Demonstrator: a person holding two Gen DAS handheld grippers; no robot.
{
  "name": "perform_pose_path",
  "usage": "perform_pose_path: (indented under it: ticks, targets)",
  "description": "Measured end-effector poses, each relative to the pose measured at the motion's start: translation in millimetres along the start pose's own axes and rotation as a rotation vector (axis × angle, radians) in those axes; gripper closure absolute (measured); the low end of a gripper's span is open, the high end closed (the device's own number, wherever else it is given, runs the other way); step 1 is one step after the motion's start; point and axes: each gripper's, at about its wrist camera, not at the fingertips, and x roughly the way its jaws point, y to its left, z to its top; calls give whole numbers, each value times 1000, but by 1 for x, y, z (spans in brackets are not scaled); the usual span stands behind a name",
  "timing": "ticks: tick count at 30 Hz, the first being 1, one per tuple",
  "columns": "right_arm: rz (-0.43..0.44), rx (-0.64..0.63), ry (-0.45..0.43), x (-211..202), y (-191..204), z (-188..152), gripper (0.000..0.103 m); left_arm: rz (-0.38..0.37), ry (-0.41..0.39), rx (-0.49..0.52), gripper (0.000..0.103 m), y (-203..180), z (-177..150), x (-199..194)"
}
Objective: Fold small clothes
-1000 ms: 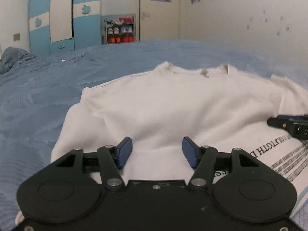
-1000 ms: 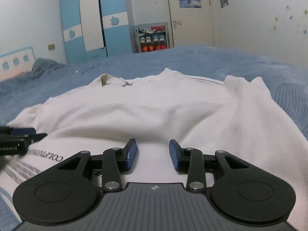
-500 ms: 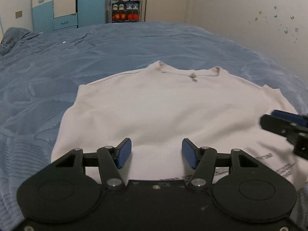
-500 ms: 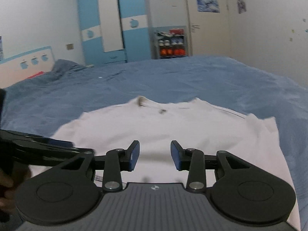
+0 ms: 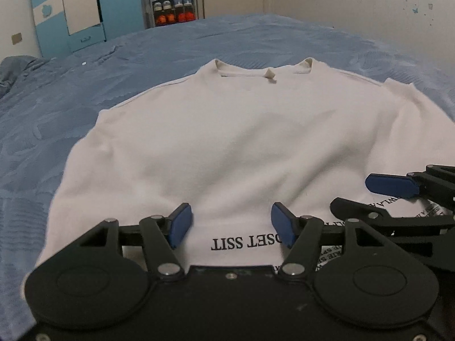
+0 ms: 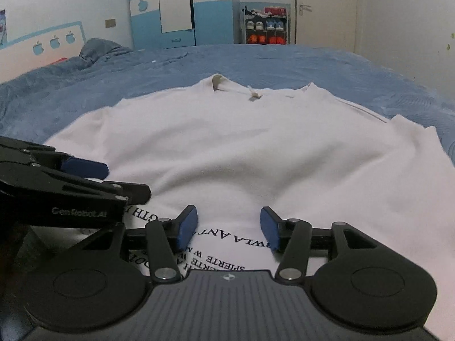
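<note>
White shirt (image 5: 227,142) lies flat on the blue bed (image 5: 71,91); left gripper (image 5: 231,228) and right gripper (image 6: 229,227) both spread apart at its near hem, probably not touching it.

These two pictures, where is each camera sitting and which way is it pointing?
Left wrist view: sits on the left gripper, looks along its open fingers across the white shirt toward the wardrobe; the right gripper shows at right.
Right wrist view: sits on the right gripper, facing the same way, jaws open; the left gripper shows at left.
Shared: shirt, blue bedspread, shoe rack.
</note>
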Motion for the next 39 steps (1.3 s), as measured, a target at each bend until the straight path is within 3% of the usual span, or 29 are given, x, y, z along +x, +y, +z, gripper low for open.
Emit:
perform_pose_path:
  ticks: [4,9,11,14,17,23,25,28,32,35,37,38,39]
  targets:
    - [-76,12,-24,-30,-4,16,45,42,-6,-18,39,15,11,-33]
    - [-110,37,-78,-66,-14,24,40,90,-46,14,39,31,9,-72]
    - [-132,50,-44,-61,-19,14,38,94,0,-8,39,36,2,-68]
    - [-145,52,119,-27,-28,-20,30,131,174,-10,35,34,-19,-40]
    - [-194,-42,34,-20,-15,-44,29,164,139,9,31,28,-33,-35]
    - [-200,35,100,-25,-13,-19,29,163,173,-26,31,31,-19,-44]
    - [-259,20,123,-34,-14,-9,33,178,176,-3,31,31,-11,-51]
    - [-348,-25,27,-65,-19,-1,33,254,104,-4,33,41,-1,-67]
    - [-373,6,-6,-83,-37,-1,33,220,31,-91,32,69,3,-81]
    - [-385,57,57,-69,-56,-16,33,260,72,-114,32,84,-7,-66]
    - [-352,119,122,-48,-74,-39,33,271,149,-110,29,90,-23,-46]
    - [-334,133,85,-46,-78,-53,32,260,181,-109,24,95,-32,-35]
    - [-333,131,49,-46,-78,-60,31,249,156,-128,21,100,-39,-32]
